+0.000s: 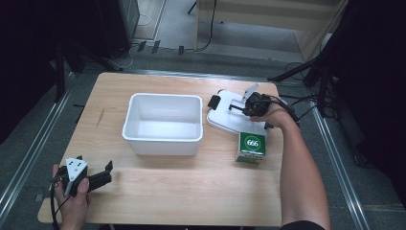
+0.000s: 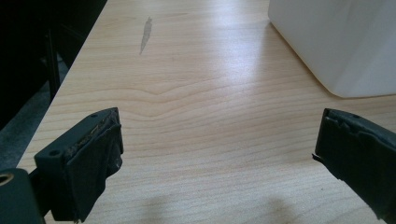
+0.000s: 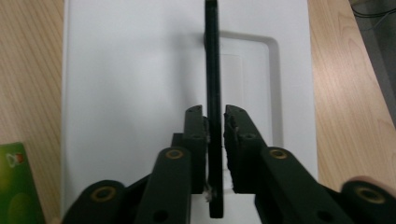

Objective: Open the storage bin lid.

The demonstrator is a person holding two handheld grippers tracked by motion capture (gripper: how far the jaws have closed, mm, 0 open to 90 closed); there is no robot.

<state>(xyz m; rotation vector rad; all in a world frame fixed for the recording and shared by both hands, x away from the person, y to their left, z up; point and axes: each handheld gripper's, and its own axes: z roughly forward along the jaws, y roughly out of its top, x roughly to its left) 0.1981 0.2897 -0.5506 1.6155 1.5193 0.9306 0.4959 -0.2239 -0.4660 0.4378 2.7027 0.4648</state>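
The worktop carries one white tub, one white lid and one green carton. The right claw straddles one thin black slab, set on edge over the lid, with a slight gap at one jaw. The left claw rests spread and empty near the worktop's front left corner.

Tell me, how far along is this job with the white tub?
Done: little that shows; the white tub is empty, and a flat white lid lies beside it. In hand: the right gripper has its jaws close on either side of a thin black slab standing on edge over the lid; whether they press it is unclear. Left: the green box stands untouched, and the left gripper rests open.
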